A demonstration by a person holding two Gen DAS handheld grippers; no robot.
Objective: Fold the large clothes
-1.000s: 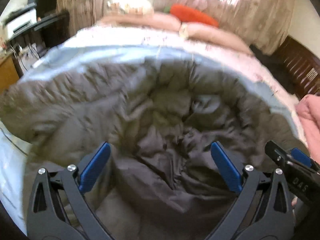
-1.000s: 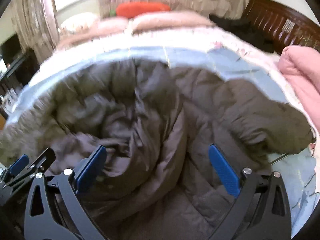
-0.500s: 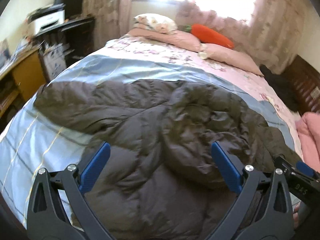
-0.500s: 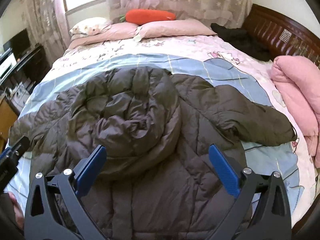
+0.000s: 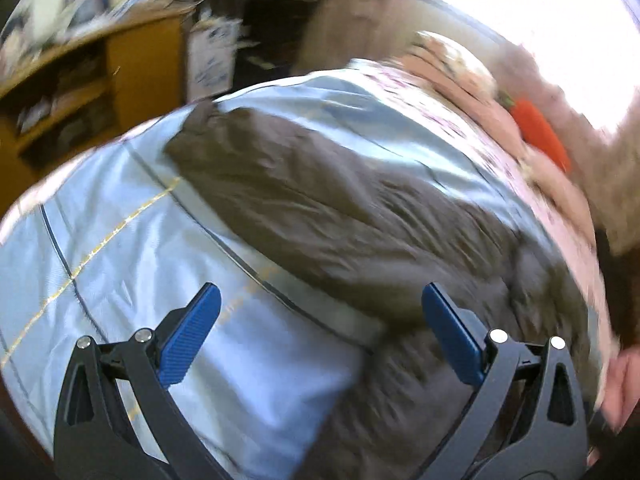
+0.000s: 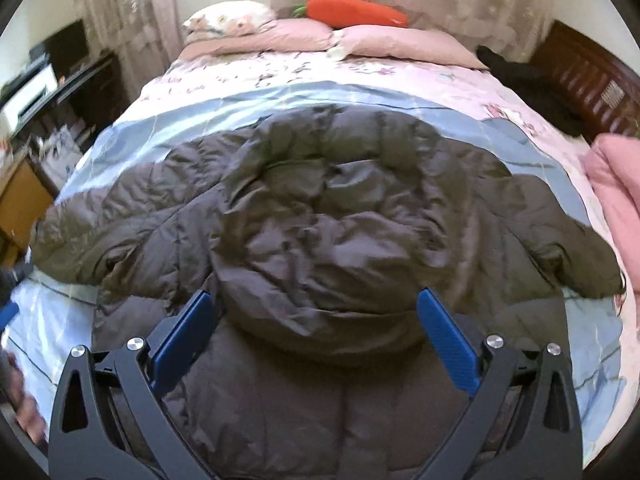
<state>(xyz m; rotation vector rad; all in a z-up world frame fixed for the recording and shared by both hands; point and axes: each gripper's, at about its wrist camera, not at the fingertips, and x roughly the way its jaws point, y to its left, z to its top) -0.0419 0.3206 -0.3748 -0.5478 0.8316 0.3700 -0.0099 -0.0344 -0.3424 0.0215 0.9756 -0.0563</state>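
Note:
A large dark brown puffer jacket (image 6: 332,240) lies flat on the bed, hood folded down over its back and both sleeves spread out to the sides. My right gripper (image 6: 316,300) is open and empty, hovering above the lower back of the jacket just below the hood. My left gripper (image 5: 320,292) is open and empty, above the light blue quilt (image 5: 120,248) beside the jacket's left sleeve (image 5: 304,196). The left wrist view is motion blurred.
Pink pillows (image 6: 360,38) and an orange carrot plush (image 6: 356,10) lie at the head of the bed. A pink folded blanket (image 6: 616,200) sits at the right edge. A wooden desk and shelves (image 5: 80,92) stand left of the bed. A dark headboard (image 6: 588,76) is far right.
The jacket has dropped flat onto the bed and been let go. My left gripper has swung left toward the left sleeve. My right gripper has stayed over the jacket's middle.

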